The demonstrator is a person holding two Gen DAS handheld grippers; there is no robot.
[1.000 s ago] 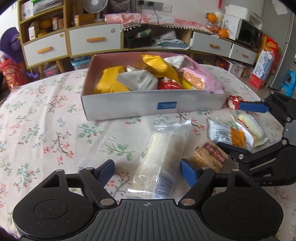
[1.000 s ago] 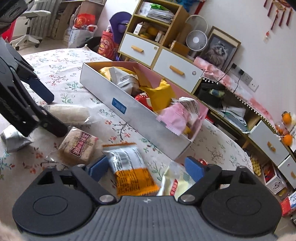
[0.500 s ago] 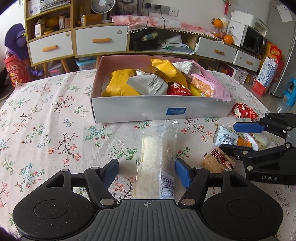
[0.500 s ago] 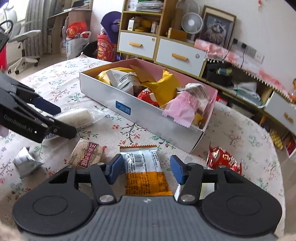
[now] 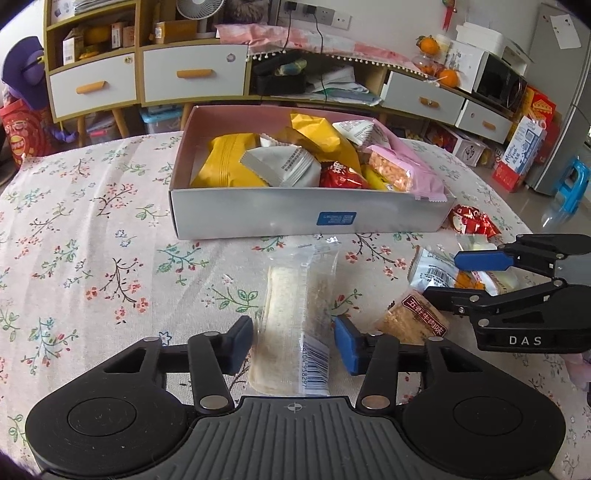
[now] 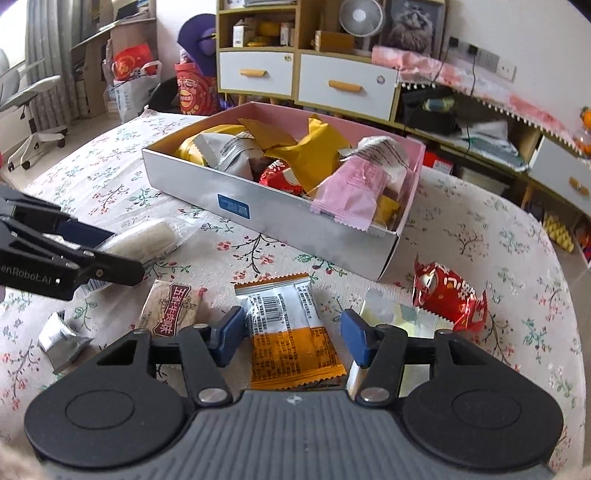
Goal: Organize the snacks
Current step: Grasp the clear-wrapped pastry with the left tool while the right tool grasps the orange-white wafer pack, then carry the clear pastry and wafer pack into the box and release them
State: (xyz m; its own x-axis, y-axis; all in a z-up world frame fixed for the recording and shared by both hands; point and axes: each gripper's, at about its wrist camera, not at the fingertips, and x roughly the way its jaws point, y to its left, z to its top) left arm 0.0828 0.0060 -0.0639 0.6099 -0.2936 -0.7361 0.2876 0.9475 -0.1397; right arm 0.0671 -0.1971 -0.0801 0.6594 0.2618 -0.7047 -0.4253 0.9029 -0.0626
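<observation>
The left gripper [image 5: 293, 345] pointed down at the table, and its two blue pads had just been closing on a long clear snack pack [image 5: 295, 317]. The left pad touched the pack's side, but a thin gap showed at the right pad, so the pack lay on the flowered cloth [image 5: 92, 258] and was not squeezed yet. The right gripper [image 6: 291, 336] sat over an orange and white snack pack [image 6: 291, 332]. Its pads had just been moving and now stood a little apart from the pack's edges, so it held nothing either. Just beside that pack lay a brown cracker pack [image 6: 173, 308] on one side and a pale yellow pack [image 6: 399, 317] on the other. A red wrapped snack [image 6: 448, 295] lay a bit farther out, and a small gray wrapper [image 6: 61, 338] lay near the table edge. Past all these stood the silver box [image 5: 306, 214], pink inside, already full of yellow, gray, red and pink snack bags. Behind the table stood drawers [image 5: 195, 75] and a small fan [image 6: 360, 16].
</observation>
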